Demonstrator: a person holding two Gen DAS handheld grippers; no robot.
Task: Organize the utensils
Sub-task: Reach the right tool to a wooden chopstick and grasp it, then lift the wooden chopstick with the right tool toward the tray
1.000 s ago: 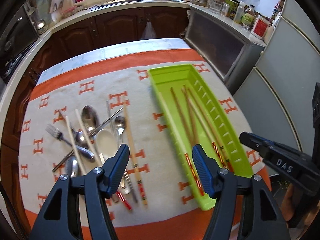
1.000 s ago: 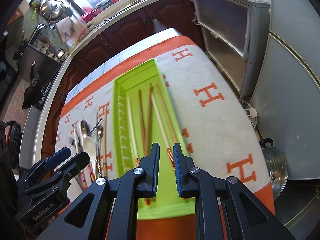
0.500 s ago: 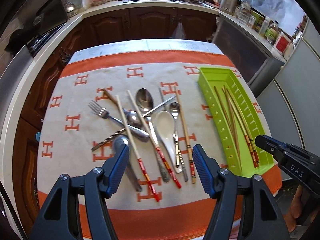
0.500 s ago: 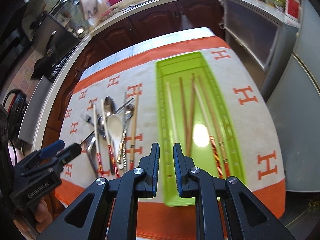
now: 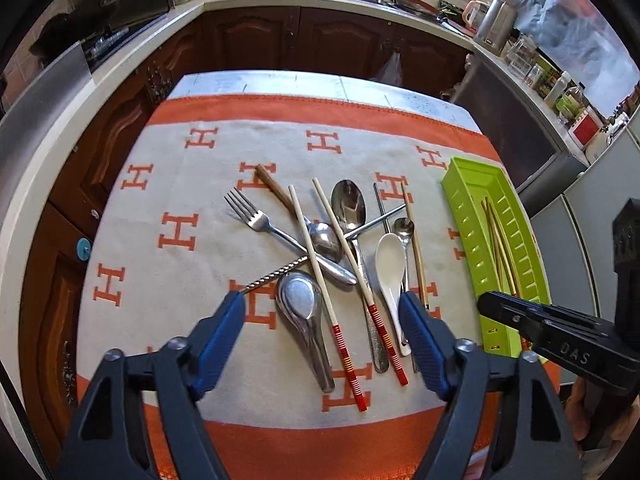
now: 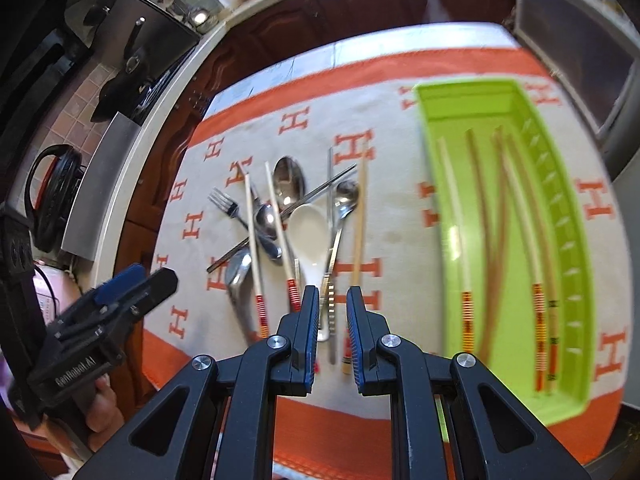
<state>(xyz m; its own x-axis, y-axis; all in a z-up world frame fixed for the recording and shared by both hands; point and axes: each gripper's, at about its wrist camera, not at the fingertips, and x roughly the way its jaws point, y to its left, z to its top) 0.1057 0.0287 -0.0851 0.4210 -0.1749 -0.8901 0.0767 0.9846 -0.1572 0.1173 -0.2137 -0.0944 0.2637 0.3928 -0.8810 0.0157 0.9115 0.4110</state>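
A pile of utensils lies on the cloth: a fork (image 5: pixel 256 220), metal spoons (image 5: pixel 350 204), a white ceramic spoon (image 5: pixel 390 260), red-banded chopsticks (image 5: pixel 320 276) and a bamboo chopstick (image 5: pixel 416 248). The green tray (image 5: pixel 472 216) at the right holds several chopsticks (image 6: pixel 496 216). My left gripper (image 5: pixel 322 312) is open and empty above the near end of the pile. My right gripper (image 6: pixel 333 304) is slightly open and empty, above the near ends of the white spoon (image 6: pixel 310 236) and the bamboo chopstick (image 6: pixel 358 232). The pile (image 6: pixel 280 208) and tray (image 6: pixel 568 396) show in the right wrist view.
The table has a white and orange H-patterned cloth (image 5: pixel 180 184). Dark wood cabinets (image 5: pixel 340 44) and a counter stand behind it. A steel unit (image 5: pixel 516 120) and a fridge (image 5: pixel 592 216) stand to the right. The cloth's near orange border (image 5: pixel 320 444) marks the table edge.
Both grippers have swung left from over the green tray to over the utensil pile. The right gripper's fingers have parted slightly. Nothing was picked up.
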